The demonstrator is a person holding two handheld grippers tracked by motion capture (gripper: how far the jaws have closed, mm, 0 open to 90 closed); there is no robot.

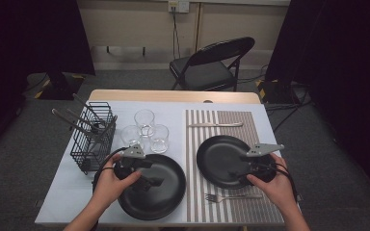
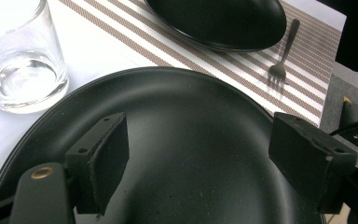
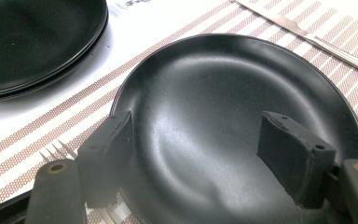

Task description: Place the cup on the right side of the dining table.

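Two black plates lie on the table. The left plate (image 1: 168,192) (image 2: 182,107) rests on the white cloth, and my left gripper (image 1: 154,182) (image 2: 198,140) hovers open just above it, with nothing between its pads. The right plate (image 1: 219,156) (image 3: 223,93) sits on a striped placemat (image 1: 195,130). My right gripper (image 1: 238,175) (image 3: 196,135) is at that plate's near right edge. It is open, its jaws spread wide over the plate's inside, and it holds nothing.
A fork (image 1: 231,196) (image 2: 282,51) lies on the placemat in front of the right plate, a knife (image 1: 215,124) (image 3: 307,32) behind it. Three glasses (image 1: 144,130) stand behind the left plate, beside a wire basket (image 1: 94,137) of cutlery. A folding chair (image 1: 212,62) stands beyond the table.
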